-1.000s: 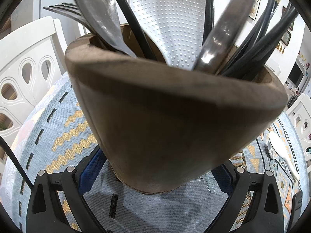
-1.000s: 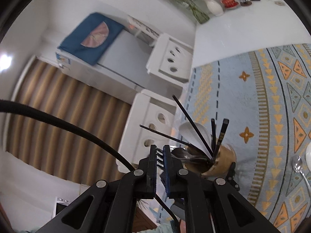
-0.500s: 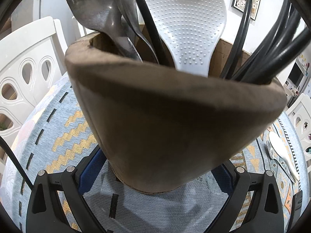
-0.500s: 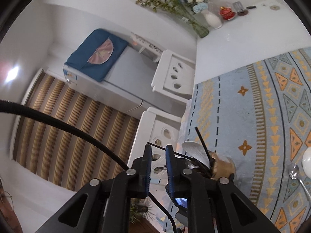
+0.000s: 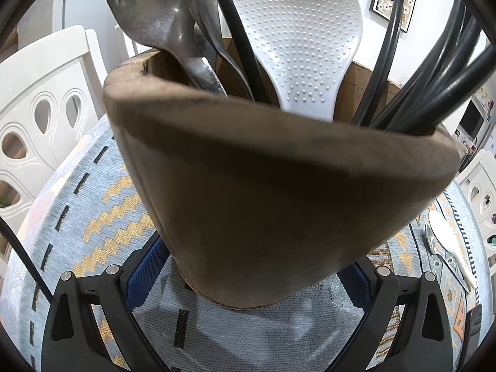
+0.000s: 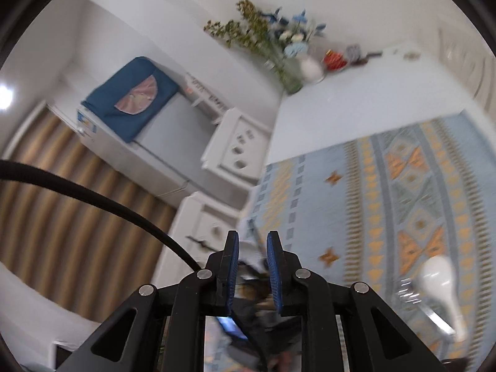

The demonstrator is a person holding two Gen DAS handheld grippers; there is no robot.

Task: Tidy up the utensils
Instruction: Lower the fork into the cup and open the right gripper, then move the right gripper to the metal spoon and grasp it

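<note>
Since a second ago the fork [image 5: 161, 21] has come to stand in the brown holder [image 5: 272, 192], leaning at its left side, and the right gripper [image 6: 252, 268] that had been pinching it is away from the cup; its jaws have just been opening and nothing sits between the blue pads now.

Going left to right in the left wrist view: the left gripper [image 5: 248, 274] clamps the holder near its base, a blue pad pressed on either side, and keeps it steady on the patterned tablecloth [image 5: 93, 217]. Inside the holder stand the fork, a dark spoon-like piece behind it, a white dotted rice paddle [image 5: 297, 40] in the middle, and a bunch of black chopsticks [image 5: 434, 74] fanning out at the right.

So most of the sorting looks done. Further right on the cloth a white spoon [image 5: 449, 248] lies flat, with what seems a metal utensil just beside it; the right wrist view shows the same white spoon, blurred. Those, I'd judge, are what remains to be picked up and dropped into the holder.
</note>
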